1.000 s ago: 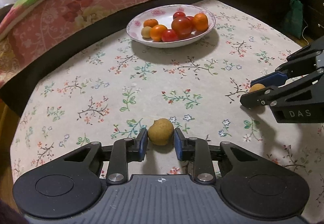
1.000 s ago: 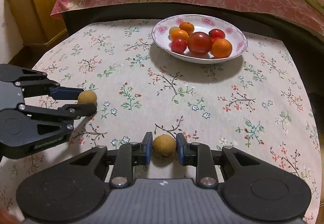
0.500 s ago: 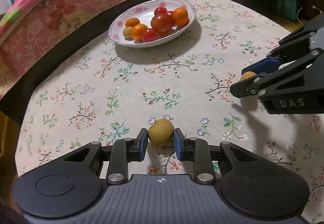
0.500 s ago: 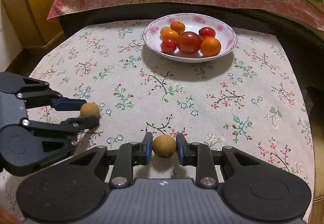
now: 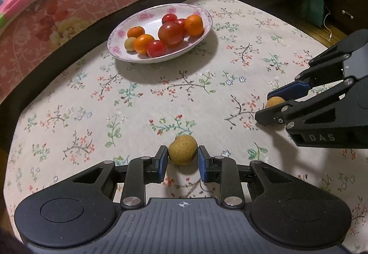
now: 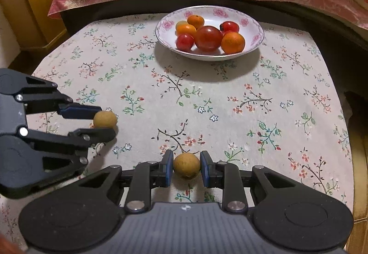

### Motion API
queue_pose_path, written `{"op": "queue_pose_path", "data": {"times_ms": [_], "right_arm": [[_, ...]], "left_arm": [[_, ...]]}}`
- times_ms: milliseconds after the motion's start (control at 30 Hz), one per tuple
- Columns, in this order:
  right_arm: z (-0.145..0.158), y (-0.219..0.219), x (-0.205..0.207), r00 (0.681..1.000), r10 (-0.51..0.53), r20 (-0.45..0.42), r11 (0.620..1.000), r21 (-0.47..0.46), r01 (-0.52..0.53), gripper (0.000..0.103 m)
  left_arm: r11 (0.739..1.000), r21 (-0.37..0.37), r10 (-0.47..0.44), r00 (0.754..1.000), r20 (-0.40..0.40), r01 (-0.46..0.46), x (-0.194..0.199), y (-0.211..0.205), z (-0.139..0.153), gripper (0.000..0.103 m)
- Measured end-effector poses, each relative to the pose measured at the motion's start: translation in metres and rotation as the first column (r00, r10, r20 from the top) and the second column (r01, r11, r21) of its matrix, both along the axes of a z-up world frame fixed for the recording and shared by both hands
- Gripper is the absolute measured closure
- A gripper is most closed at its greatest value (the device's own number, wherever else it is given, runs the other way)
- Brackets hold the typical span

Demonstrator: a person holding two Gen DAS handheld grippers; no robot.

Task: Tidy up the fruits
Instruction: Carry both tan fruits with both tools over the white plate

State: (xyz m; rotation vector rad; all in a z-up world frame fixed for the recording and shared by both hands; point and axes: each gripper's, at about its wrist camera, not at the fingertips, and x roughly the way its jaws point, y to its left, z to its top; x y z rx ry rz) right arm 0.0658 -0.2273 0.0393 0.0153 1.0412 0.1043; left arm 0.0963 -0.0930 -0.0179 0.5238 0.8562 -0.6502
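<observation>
left longan (image 5: pixel 182 149): small, round, tan-brown, kinda rough skin, pinched between my left gripper's (image 5: pixel 181 161) blue pads, just above the cloth

right longan (image 6: pixel 186 165): same deal, clamped in my right gripper (image 6: pixel 186 169)

plate (image 6: pixel 255 43): white, pink flowers on the rim, far side, holding tomatoes (image 6: pixel 208 38), small oranges (image 6: pixel 233 42) and one pale fruit (image 5: pixel 130 44)

Left wrist view: "DAS" in pale capitals on the black body of the right claw (image 5: pixel 274 102). Possibly part of a longer word. Nothing else legible.
</observation>
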Motion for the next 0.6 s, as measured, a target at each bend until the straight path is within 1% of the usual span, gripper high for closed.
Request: {"op": "queue_pose_path", "data": {"times_ms": [200, 600], "right_arm": [[0.003, -0.001, 0.012, 1.0, 0.01, 0.003, 1.0, -0.007, -0.01, 0.077], [0.014, -0.005, 0.04, 0.999, 0.006, 0.038, 1.0, -0.016, -0.006, 0.077]], "left_arm": [[1.0, -0.013, 0.002, 1.0, 0.011, -0.002, 0.01, -0.003, 0.004, 0.068], [0.999, -0.033, 0.004, 0.999, 0.047, -0.002, 0.032, -0.014, 0.018, 0.068]]}}
